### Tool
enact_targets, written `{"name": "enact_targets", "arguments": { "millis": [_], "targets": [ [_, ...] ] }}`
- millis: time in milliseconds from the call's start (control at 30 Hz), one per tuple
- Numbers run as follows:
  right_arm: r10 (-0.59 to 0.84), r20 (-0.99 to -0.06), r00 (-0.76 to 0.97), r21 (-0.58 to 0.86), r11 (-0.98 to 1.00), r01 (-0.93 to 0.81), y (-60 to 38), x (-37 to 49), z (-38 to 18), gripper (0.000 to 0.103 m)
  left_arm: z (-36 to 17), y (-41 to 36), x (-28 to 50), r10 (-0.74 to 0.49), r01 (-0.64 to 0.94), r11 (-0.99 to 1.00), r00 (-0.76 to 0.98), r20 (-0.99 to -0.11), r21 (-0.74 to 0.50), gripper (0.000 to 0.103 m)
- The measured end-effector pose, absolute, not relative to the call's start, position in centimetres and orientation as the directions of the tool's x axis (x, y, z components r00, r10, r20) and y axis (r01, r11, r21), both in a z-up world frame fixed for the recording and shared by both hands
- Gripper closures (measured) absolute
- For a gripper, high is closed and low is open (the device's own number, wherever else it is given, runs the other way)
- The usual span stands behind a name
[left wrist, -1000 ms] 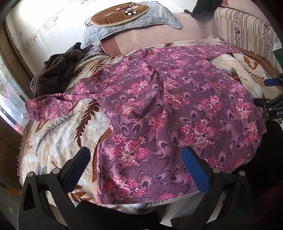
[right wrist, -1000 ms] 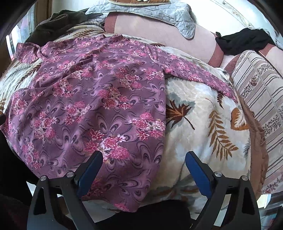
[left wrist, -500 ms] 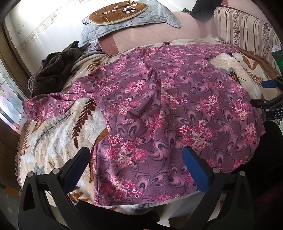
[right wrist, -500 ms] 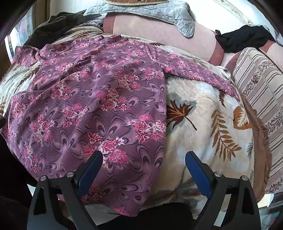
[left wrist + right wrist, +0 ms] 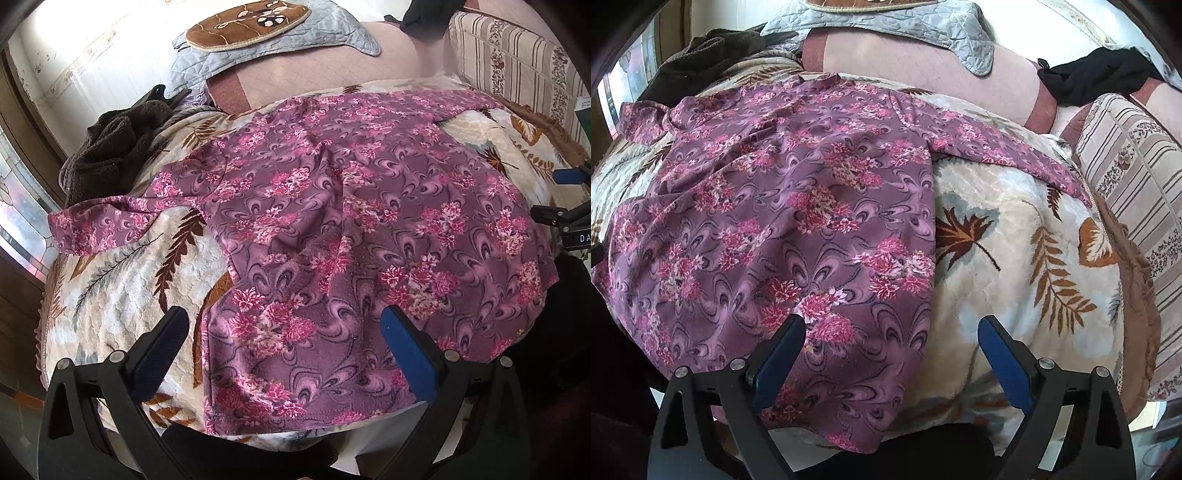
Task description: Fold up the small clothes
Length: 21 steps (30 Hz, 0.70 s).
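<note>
A purple long-sleeved shirt with pink flowers (image 5: 351, 229) lies spread flat on a cream leaf-patterned blanket (image 5: 122, 280), sleeves out to both sides, hem toward me. It also shows in the right wrist view (image 5: 783, 229). My left gripper (image 5: 284, 332) is open and empty above the hem's left corner. My right gripper (image 5: 892, 339) is open and empty above the hem's right corner, over the shirt's side edge. The right gripper's tips show at the right edge of the left wrist view (image 5: 565, 195).
A brown towel heap (image 5: 107, 155) lies at the back left. A grey quilted cover with a brown pad (image 5: 258, 29) drapes the pink backrest (image 5: 923, 62). A black garment (image 5: 1100, 77) and a striped cushion (image 5: 1137, 192) are at the right.
Both grippers have drifted slightly back and up, so the shirt's hem sits a little higher in both views. The shirt has not moved. Both jaws stay open.
</note>
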State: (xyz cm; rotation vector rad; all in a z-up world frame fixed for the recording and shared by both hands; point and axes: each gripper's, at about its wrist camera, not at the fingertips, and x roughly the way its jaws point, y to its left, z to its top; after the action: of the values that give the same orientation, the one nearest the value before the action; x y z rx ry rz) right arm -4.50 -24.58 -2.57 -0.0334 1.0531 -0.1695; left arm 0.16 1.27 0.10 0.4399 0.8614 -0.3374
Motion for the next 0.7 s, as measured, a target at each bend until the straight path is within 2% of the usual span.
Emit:
{"name": "enact_targets", "arguments": {
  "millis": [700],
  "targets": [
    [-0.160, -0.862, 0.482, -0.103, 0.984, 0.143, -25.3, -5.8, -2.5, 0.009, -0.6, 1.6, 0.0, -0.139, 0.461, 0.873, 0.548, -0.825, 0.159, 0.000]
  ]
}}
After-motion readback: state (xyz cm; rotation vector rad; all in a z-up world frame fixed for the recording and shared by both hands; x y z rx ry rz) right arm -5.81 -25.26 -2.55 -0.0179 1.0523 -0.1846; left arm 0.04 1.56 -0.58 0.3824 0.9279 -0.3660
